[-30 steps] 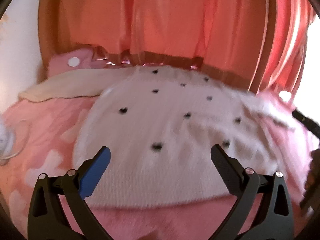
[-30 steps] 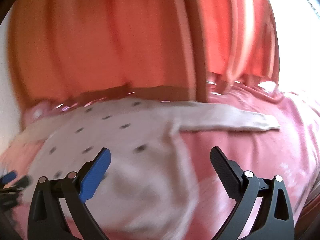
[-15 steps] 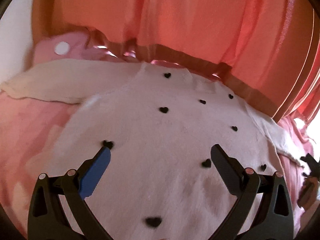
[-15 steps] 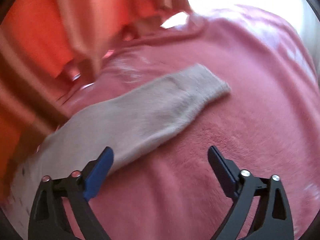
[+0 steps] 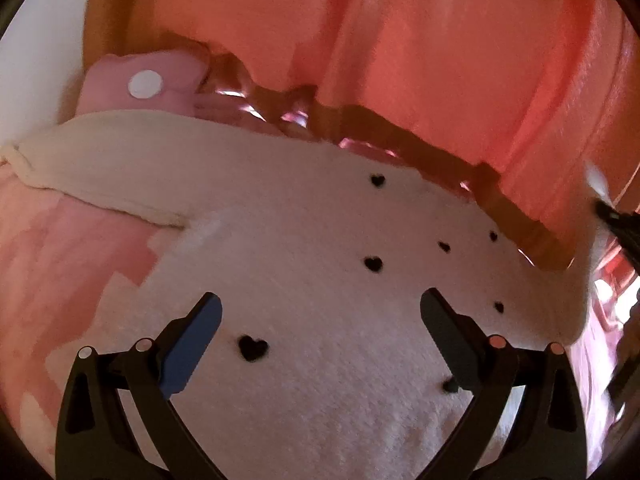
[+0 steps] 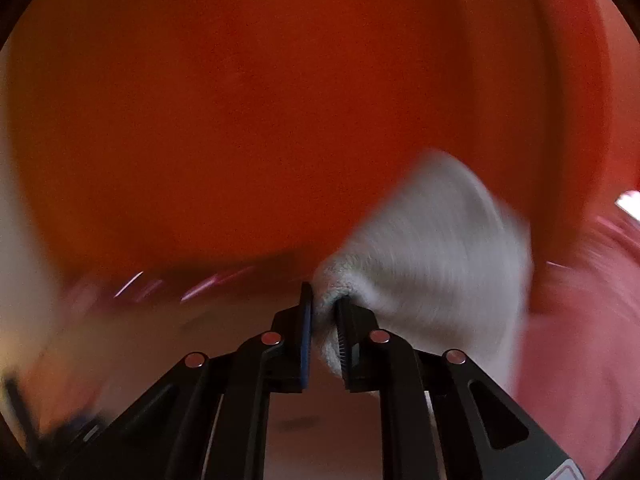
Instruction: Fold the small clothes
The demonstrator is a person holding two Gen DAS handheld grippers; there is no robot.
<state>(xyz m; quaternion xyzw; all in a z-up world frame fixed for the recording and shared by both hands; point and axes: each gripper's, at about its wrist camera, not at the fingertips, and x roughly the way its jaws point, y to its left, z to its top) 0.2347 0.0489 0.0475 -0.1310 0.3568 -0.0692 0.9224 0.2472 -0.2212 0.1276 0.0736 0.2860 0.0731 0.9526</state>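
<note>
A small cream sweater [image 5: 320, 280] with black hearts lies flat on a pink blanket [image 5: 60, 264]. Its left sleeve [image 5: 120, 160] stretches out to the left. My left gripper [image 5: 320, 312] is open and hovers low over the sweater's body, holding nothing. My right gripper [image 6: 322, 312] is shut on the cuff of the sweater's right sleeve [image 6: 432, 248], which is lifted off the bed and hangs to the right of the jaws. The right wrist view is blurred. The right gripper's tip shows at the left wrist view's right edge [image 5: 616, 220].
An orange curtain [image 5: 400, 40] hangs close behind the bed and fills the right wrist view [image 6: 240, 120]. A pink pillow [image 5: 140, 84] with a white dot lies at the back left. A white wall [image 5: 40, 40] is at the far left.
My right gripper closed on the right sleeve's cuff and lifted it off the blanket. My left gripper moved a little further forward over the sweater, staying open.
</note>
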